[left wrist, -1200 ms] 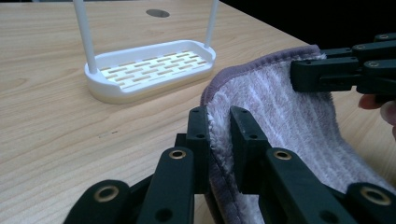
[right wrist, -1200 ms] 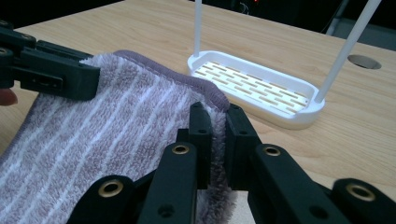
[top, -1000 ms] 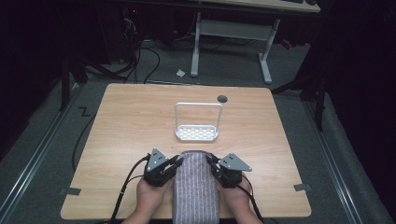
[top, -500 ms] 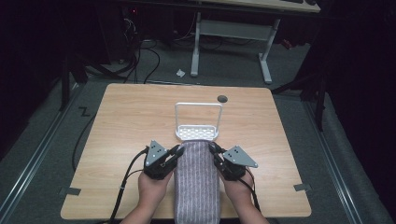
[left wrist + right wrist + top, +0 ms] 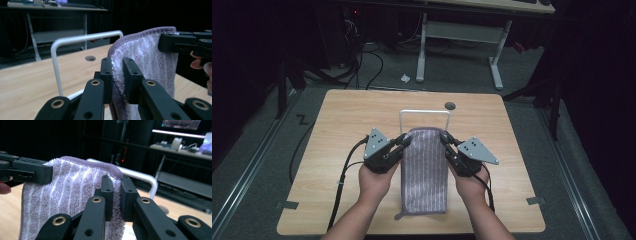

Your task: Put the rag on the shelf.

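A purple striped towel (image 5: 424,172) hangs lifted above the table, its lower end trailing toward the front edge. My left gripper (image 5: 406,141) is shut on the towel's top left corner (image 5: 117,72). On the top right corner (image 5: 115,190) my right gripper (image 5: 445,139) is shut likewise. The towel's top edge stands just in front of the white wire rack (image 5: 424,114), whose rounded bar (image 5: 82,38) rises behind it. From the right gripper view the same bar (image 5: 140,177) shows behind the towel.
The wooden table (image 5: 337,130) has a round cable hole (image 5: 450,105) at the back. Cables trail from the left gripper off the table's front left. A desk frame (image 5: 457,35) and cords stand on the dark floor beyond.
Both grippers have risen and moved toward the rack, lifting the towel's top edge off the table; more of the towel now hangs down.
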Demonstrator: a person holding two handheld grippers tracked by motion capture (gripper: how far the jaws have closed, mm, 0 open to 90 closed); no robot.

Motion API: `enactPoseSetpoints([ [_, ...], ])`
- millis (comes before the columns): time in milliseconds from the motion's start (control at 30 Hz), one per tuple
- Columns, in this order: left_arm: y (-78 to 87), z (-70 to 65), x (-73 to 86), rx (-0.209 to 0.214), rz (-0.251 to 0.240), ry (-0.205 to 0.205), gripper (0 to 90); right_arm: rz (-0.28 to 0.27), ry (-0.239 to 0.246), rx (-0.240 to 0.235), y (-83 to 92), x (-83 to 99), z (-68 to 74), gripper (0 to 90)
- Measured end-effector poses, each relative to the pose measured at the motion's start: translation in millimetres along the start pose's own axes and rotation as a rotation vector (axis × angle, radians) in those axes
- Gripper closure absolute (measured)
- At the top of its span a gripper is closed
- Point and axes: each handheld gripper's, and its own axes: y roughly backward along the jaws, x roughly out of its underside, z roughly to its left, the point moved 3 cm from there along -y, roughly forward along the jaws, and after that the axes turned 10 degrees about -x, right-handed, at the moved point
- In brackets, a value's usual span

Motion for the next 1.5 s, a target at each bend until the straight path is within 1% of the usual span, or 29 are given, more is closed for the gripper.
enactPoseSetpoints([
  [67,-1.9,0.3,-11.4,-0.005,-0.02,-0.017,79.3,-0.016,-0.002,0.005,-0.1,-9.0,-2.3,83.4],
  [233,-4.5,2.0,-35.8,-0.009,-0.058,-0.033,79.4,-0.044,0.004,0.015,-2.2,-30.0,-8.8,83.4],
  [400,-6.7,3.4,-55.3,-0.006,-0.098,-0.073,79.3,-0.076,0.002,0.025,-3.7,-47.8,-15.1,83.6],
  [467,-9.2,5.4,-61.9,-0.005,-0.105,-0.079,79.3,-0.089,0.003,0.029,-4.1,-54.4,-18.5,83.6],
  [567,-14.8,8.0,-70.0,-0.008,-0.113,-0.105,79.3,-0.104,-0.003,0.036,-5.7,-64.9,-25.3,83.6],
  [667,-23.4,12.0,-76.2,-0.001,-0.112,-0.11,79.3,-0.108,0.003,0.047,-9.7,-73.8,-31.7,83.6],
  [767,-33.7,15.8,-79.5,-0.003,-0.113,-0.119,79.3,-0.104,0.004,0.064,-17.0,-79.9,-39.6,83.8],
  [800,-37.6,17.4,-81.0,-0.012,-0.12,-0.141,79.3,-0.103,0.007,0.07,-19.0,-81.1,-41.7,83.9],
  [833,-42.9,18.6,-82.1,-0.014,-0.119,-0.148,79.3,-0.105,0.003,0.075,-21.7,-82.5,-44.6,84.1],
  [900,-51.9,24.6,-84.2,0.003,-0.115,-0.134,79.4,-0.114,-0.011,0.08,-28.6,-84.4,-51.0,84.1],
  [967,-58.7,29.1,-85.6,-0.005,-0.108,-0.134,79.5,-0.121,-0.048,0.076,-38.1,-85.2,-59.8,84.1],
  [1000,-62.8,32.1,-87.0,-0.012,-0.102,-0.129,79.5,-0.122,-0.057,0.072,-41.6,-85.5,-62.5,84.1],
  [1033,-64.7,33.9,-88.0,-0.021,-0.107,-0.13,79.5,-0.123,-0.068,0.072,-47.5,-86.2,-66.0,84.1],
  [1100,-70.3,40.5,-92.0,-0.038,-0.106,-0.131,79.5,-0.124,-0.07,0.067,-55.4,-87.7,-69.9,84.0],
  [1200,-78.6,50.8,-96.2,-0.043,-0.112,-0.121,79.4,-0.119,-0.062,0.068,-68.4,-90.5,-75.3,84.0],
  [1233,-81.9,54.7,-97.1,-0.043,-0.104,-0.107,79.5,-0.114,-0.057,0.068,-72.2,-91.3,-77.3,83.9],
  [1267,-86.5,59.0,-98.4,-0.028,-0.092,-0.097,79.5,-0.109,-0.059,0.067,-76.3,-92.2,-79.2,83.9],
  [1300,-90.4,62.8,-99.8,-0.026,-0.084,-0.083,79.6,-0.097,-0.053,0.067,-80.6,-93.2,-81.7,84.0],
  [1333,-93.3,66.2,-100.9,-0.03,-0.086,-0.081,79.6,-0.081,-0.046,0.063,-84.4,-94.3,-84.2,83.9],
  [1367,-96.0,68.9,-102.1,-0.034,-0.082,-0.094,79.6,-0.073,-0.035,0.062,-86.9,-95.1,-87.0,83.9],
  [1400,-99.9,70.6,-103.1,-0.044,-0.079,-0.103,79.6,-0.07,-0.04,0.057,-89.4,-95.4,-89.2,83.8],
  [1433,-103.1,72.3,-103.9,-0.05,-0.074,-0.107,79.5,-0.063,-0.033,0.062,-92.9,-95.1,-91.1,83.9],
  [1500,-109.3,75.4,-105.2,-0.06,-0.077,-0.097,79.4,-0.05,-0.013,0.083,-99.7,-94.8,-93.5,83.9],
])
